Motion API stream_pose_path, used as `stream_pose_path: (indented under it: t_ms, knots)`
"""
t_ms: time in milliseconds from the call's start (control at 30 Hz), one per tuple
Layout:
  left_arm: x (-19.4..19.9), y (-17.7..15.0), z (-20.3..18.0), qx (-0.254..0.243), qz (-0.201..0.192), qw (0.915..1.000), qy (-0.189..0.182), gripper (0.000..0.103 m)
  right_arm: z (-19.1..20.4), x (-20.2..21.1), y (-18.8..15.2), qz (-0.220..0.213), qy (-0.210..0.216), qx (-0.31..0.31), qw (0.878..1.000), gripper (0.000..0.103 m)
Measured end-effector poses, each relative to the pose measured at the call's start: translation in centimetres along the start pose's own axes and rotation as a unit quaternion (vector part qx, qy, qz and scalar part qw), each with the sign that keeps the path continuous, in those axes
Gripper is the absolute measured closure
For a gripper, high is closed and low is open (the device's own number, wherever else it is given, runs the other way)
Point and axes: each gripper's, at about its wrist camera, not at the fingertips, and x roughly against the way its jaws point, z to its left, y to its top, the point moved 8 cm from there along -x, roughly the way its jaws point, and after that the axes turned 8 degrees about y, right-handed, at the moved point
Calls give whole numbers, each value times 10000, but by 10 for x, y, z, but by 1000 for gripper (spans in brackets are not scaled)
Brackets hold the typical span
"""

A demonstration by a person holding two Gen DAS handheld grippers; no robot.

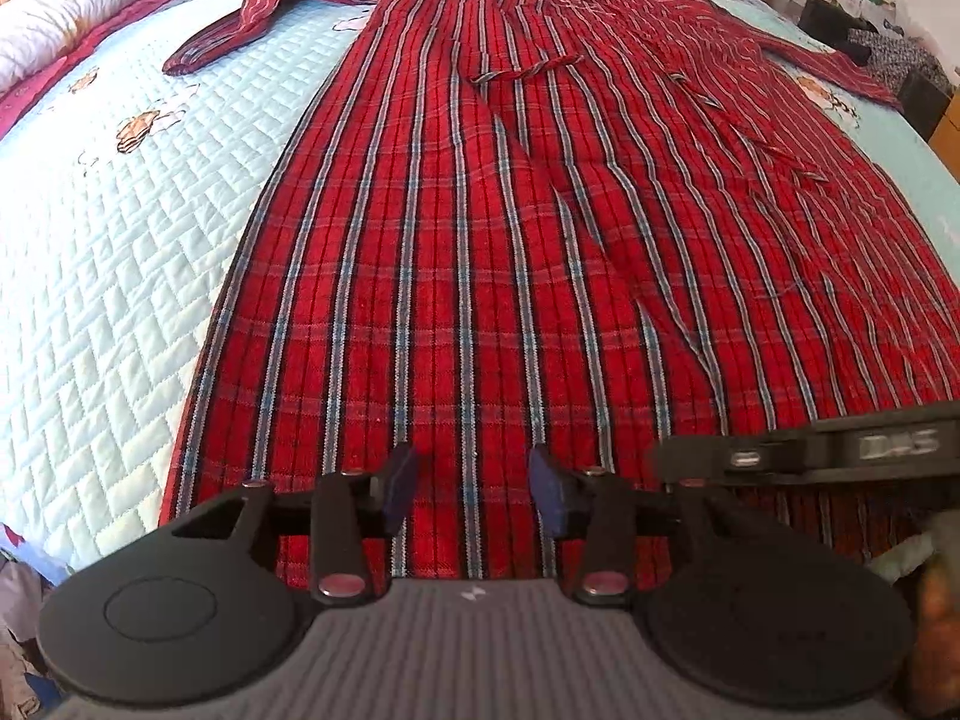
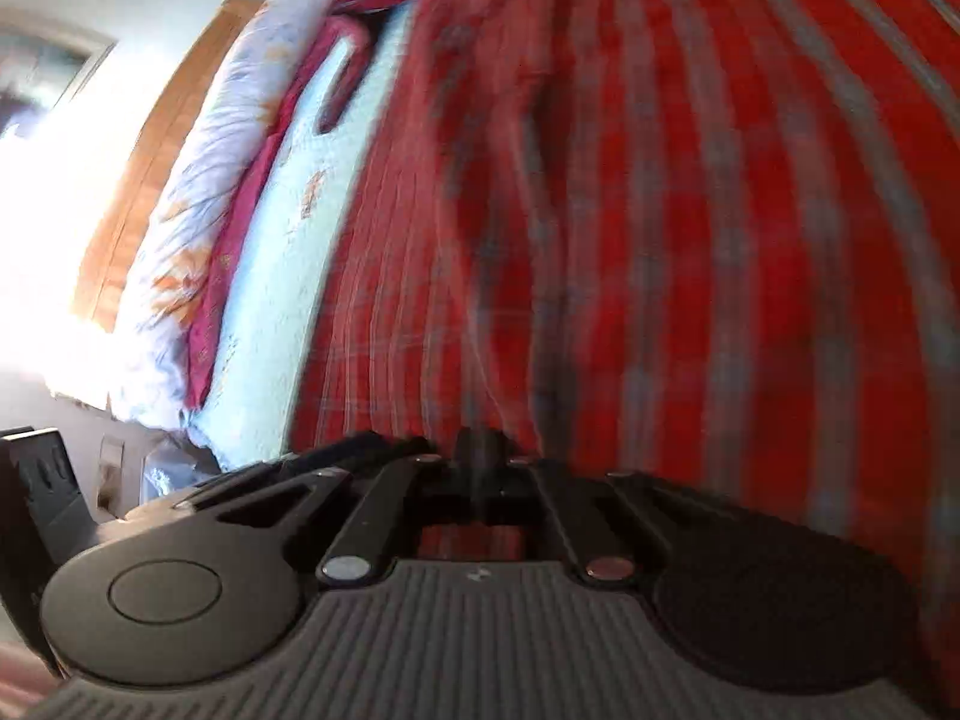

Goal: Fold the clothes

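Left matte-black two-finger gripper [image 1: 474, 495]: dark-blue pads [image 1: 399, 489], ribbed grey base, round side discs, silver pivot screws.

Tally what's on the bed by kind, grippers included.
Red plaid garment: 1
Quilted bedspread: 1
Pillow: 1
Grippers: 2, the left gripper open, the right gripper shut
Total: 5

- garment [image 1: 480, 240]: red plaid, striped blue, white and black;
- quilt [image 1: 120, 240]: pale blue, diamond-stitched, with orange cartoon prints;
- pillow [image 1: 66, 6]: white, with orange marks;
- left gripper [image 1: 474, 495]: black, with blue pads
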Motion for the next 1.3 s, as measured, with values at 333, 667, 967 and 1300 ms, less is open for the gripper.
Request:
stream_pose_path:
  t_ms: [333, 667, 967, 1300]
  knots:
    - [0, 1, 0, 15, 34, 10000, -16, 56, 72, -10, 27, -286, 373, 1207, 9916, 69]
    - [2, 3, 5, 175, 116, 9993, -315, 53, 2, -1, 18, -123, 45, 343, 9993, 103]
    - [37, 37, 45, 1081, -326, 9924, -494, 53, 38, 1, 30, -295, 596, 555, 9962, 66]
    - [42, 45, 91, 1694, -208, 9847, -346, 53, 11, 20, -3, -36, 92, 508, 9987, 74]
